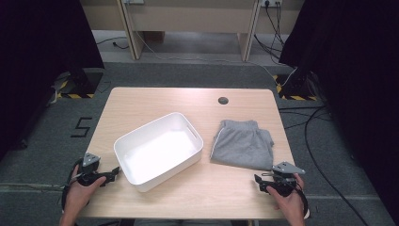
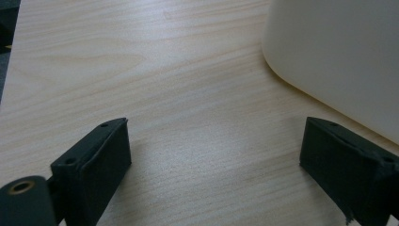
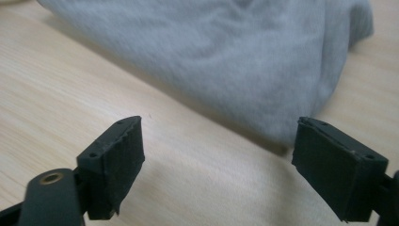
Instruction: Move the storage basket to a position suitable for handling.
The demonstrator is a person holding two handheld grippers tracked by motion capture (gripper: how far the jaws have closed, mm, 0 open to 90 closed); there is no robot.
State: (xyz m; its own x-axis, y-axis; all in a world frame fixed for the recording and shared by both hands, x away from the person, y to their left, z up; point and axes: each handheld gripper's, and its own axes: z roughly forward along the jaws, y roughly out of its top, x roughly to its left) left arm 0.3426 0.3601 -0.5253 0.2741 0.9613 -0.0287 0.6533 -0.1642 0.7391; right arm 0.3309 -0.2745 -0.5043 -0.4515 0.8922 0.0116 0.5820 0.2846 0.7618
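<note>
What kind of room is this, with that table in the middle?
Probably a lab or test studio set up for recording: a lone wooden table ringed by black curtains, loose cables and hazard-striped tape on the grey floor.

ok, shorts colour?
Grey shorts, thin white stripe down the side; best in the high view.

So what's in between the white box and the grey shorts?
Nothing: in the high view just bare wooden table shows between the white box and the grey shorts, which lie apart.
</note>
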